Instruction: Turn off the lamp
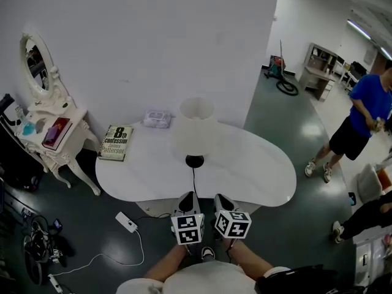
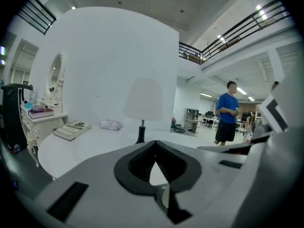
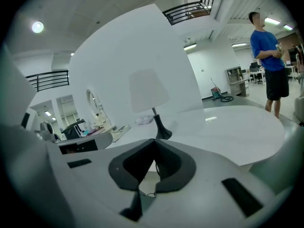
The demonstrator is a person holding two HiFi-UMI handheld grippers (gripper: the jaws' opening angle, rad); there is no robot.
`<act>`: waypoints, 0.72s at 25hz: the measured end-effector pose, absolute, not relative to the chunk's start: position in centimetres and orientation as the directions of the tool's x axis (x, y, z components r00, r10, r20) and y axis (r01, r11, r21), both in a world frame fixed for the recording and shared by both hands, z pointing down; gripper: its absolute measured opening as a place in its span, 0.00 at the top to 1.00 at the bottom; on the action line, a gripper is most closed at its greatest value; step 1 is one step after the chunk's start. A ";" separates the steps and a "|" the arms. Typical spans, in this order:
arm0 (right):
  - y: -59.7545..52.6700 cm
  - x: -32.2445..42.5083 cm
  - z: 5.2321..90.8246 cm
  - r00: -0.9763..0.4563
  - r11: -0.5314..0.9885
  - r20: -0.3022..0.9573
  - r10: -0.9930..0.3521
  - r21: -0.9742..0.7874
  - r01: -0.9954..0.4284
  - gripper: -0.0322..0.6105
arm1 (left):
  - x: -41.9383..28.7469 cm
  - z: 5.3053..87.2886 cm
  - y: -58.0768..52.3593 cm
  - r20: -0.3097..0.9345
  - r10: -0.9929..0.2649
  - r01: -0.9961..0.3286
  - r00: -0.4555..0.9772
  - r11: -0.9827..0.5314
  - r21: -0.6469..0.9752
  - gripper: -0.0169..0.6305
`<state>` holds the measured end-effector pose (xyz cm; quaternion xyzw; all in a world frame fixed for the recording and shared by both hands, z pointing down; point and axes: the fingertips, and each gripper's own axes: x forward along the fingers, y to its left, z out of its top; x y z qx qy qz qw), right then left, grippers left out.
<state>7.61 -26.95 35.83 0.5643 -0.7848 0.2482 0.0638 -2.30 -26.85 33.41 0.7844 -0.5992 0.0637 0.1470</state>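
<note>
The lamp (image 1: 196, 126) stands in the middle of the white table (image 1: 257, 170), with a white shade and a black foot (image 1: 195, 161). Its black cord (image 1: 193, 181) runs from the foot to the table's near edge. I cannot tell whether the lamp is lit. My left gripper (image 1: 188, 199) and right gripper (image 1: 222, 201) hang side by side just off that near edge, short of the foot, both pointing at the lamp. Neither touches anything. The left gripper (image 2: 156, 144) is shut and empty, with the lamp (image 2: 144, 99) ahead. The right gripper (image 3: 154, 141) is also shut and empty below the lamp (image 3: 148, 90).
A book (image 1: 116, 142) lies at the table's left end, a white packet (image 1: 157, 118) by the wall. A white dressing table with a mirror (image 1: 52, 127) stands at left. A power strip (image 1: 127, 222) lies on the floor. A person in a blue shirt (image 1: 361, 121) stands at right.
</note>
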 end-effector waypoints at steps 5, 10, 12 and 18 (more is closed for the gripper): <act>-27.7 8.0 33.2 -0.378 0.283 0.334 -0.864 -0.298 -0.911 0.95 | -1.4 30.7 -27.5 0.230 -0.937 -0.961 0.264 -0.237 0.140 0.96; -28.7 8.7 31.6 -0.390 0.308 0.310 -0.867 -0.281 -0.909 0.95 | -0.7 30.1 -27.9 0.230 -0.941 -0.963 0.249 -0.216 0.159 0.96; -28.8 8.7 31.2 -0.396 0.315 0.309 -0.865 -0.281 -0.907 0.95 | -0.7 30.1 -27.8 0.239 -0.941 -0.966 0.240 -0.208 0.153 0.96; -29.0 8.7 31.8 -0.411 0.328 0.318 -0.854 -0.282 -0.901 0.95 | -0.7 30.5 -27.8 0.254 -0.941 -0.971 0.226 -0.198 0.130 0.96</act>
